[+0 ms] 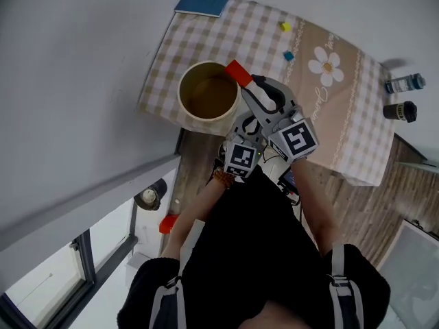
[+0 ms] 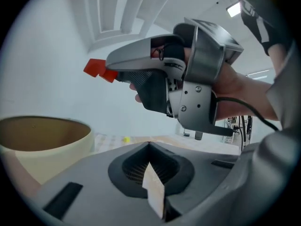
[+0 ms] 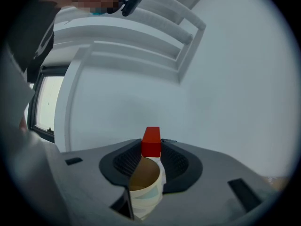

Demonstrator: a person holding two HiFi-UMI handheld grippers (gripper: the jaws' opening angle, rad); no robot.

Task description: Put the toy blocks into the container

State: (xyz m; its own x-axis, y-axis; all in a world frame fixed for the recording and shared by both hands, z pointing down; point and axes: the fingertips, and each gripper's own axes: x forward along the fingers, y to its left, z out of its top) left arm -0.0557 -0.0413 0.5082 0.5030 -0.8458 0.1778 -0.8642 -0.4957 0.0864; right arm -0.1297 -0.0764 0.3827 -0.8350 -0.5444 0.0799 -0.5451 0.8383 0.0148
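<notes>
My right gripper [image 1: 243, 79] is shut on a red block [image 1: 237, 72] and holds it level above the right rim of the cream round container [image 1: 209, 99]. In the right gripper view the red block [image 3: 151, 138] sits between the tips of the right gripper [image 3: 150, 148], with the container [image 3: 143, 185] showing below. My left gripper [image 2: 149, 145] is shut and empty, low beside the container [image 2: 42, 145], under the right gripper [image 2: 104, 72] and its red block [image 2: 95, 68]. A yellow block [image 1: 285, 26] and a blue block [image 1: 289, 55] lie on the checked cloth.
The table with the checked cloth [image 1: 343, 136] has a blue book [image 1: 202, 3] at its far corner. Two dark bottles [image 1: 403, 84] stand beyond its right edge. A red object [image 1: 168, 224] lies on the floor by the window wall.
</notes>
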